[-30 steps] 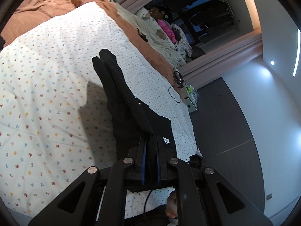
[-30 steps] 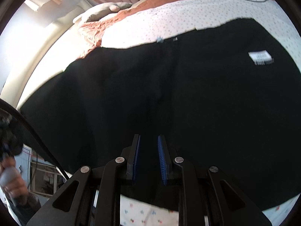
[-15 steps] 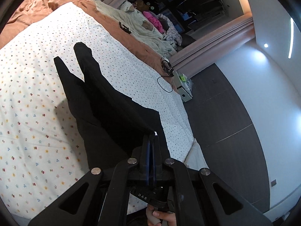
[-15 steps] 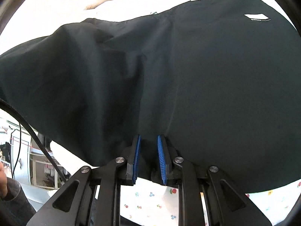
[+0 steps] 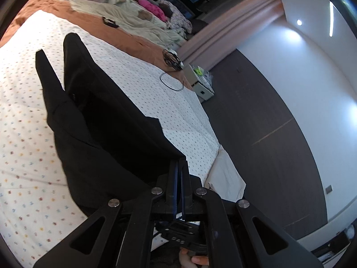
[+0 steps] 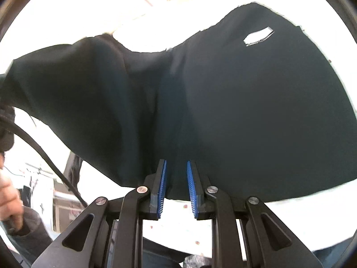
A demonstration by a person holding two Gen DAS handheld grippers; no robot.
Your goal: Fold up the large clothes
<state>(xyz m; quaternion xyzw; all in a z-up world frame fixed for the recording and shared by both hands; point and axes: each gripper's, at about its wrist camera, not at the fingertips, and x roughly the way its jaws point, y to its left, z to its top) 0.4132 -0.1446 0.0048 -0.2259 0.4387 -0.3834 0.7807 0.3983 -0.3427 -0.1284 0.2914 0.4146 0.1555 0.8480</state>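
Observation:
Black trousers (image 5: 96,120) lie lengthwise on a white flower-dotted bedsheet (image 5: 24,156). My left gripper (image 5: 179,167) is shut on the near corner of the trousers and holds it lifted off the sheet. In the right wrist view the same black trousers (image 6: 223,102) fill the frame, with a white label (image 6: 258,36) at the upper right. My right gripper (image 6: 176,169) has its blue pads (image 6: 162,178) a little apart with the near hem of the black fabric between them. The left part of the cloth hangs raised and folded over.
A rust-brown blanket (image 5: 133,42) and a pile of clothes (image 5: 151,11) lie at the far side of the bed. A black cable loop (image 5: 171,82) rests on the sheet. A white bedside box (image 5: 200,84) stands on the dark floor. A person's hand (image 6: 9,203) shows at the left.
My left gripper has lifted the trouser corner higher and drawn it across, so the fabric folds over itself. In the right wrist view the cloth's left side has risen further.

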